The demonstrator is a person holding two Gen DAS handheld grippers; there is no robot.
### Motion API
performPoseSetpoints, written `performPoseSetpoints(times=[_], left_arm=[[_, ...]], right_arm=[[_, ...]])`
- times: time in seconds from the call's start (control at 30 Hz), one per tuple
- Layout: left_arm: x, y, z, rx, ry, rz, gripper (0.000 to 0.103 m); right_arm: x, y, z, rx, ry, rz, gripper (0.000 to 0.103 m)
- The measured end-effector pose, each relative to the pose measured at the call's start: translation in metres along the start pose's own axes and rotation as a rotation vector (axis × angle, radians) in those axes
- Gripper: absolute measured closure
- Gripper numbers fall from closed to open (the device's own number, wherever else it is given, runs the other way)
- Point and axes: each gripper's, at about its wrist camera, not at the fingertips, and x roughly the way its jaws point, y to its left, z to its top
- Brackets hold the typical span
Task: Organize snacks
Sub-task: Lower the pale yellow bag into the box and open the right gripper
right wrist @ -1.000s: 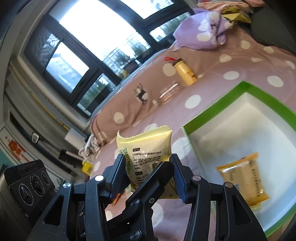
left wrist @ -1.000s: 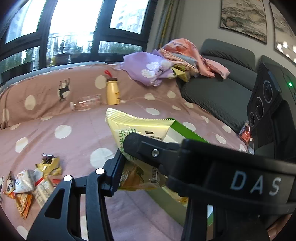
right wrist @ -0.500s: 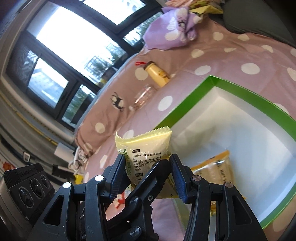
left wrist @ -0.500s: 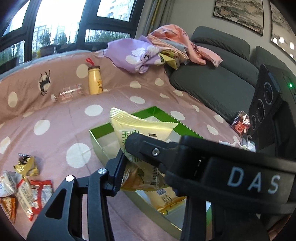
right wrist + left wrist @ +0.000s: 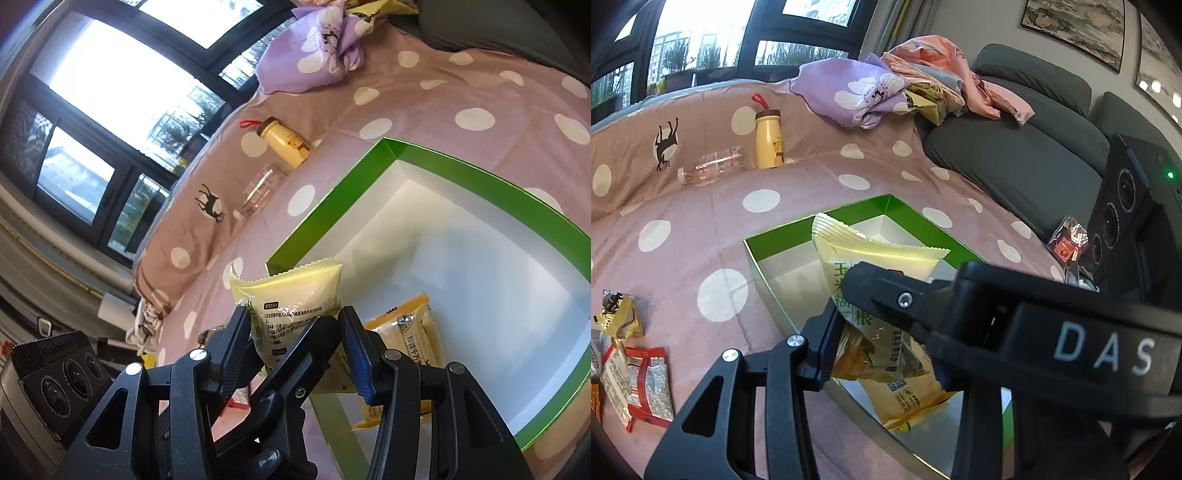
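Both grippers hold one pale yellow snack packet (image 5: 871, 258), also in the right wrist view (image 5: 295, 291), over the near left part of a green-rimmed white box (image 5: 849, 208) (image 5: 461, 162). My left gripper (image 5: 846, 314) is shut on the packet. My right gripper (image 5: 295, 343) is shut on the same packet, and the left gripper's finger crosses between its fingers. An orange-yellow packet (image 5: 905, 398) (image 5: 406, 332) lies in the box below.
Several loose snack packets (image 5: 631, 373) lie on the dotted pink cover at left. A yellow bottle (image 5: 768, 140) and a clear bottle (image 5: 709, 170) stand at the back. A red packet (image 5: 1067, 243) lies near the grey sofa (image 5: 1015, 155).
Both grippers carried the yellow packet from beside the box to over its near corner. The box now fills more of both views.
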Motion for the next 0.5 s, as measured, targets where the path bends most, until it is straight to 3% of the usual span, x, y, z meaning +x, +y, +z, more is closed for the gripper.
performPoseSetpoints(times=[0.5], left_arm=[[0.014,0.001,-0.003,-0.021,0.036,-0.019,0.064]], right_arm=[[-0.001,-0.011,0.001,0.041,0.019,-0.040,0.050]])
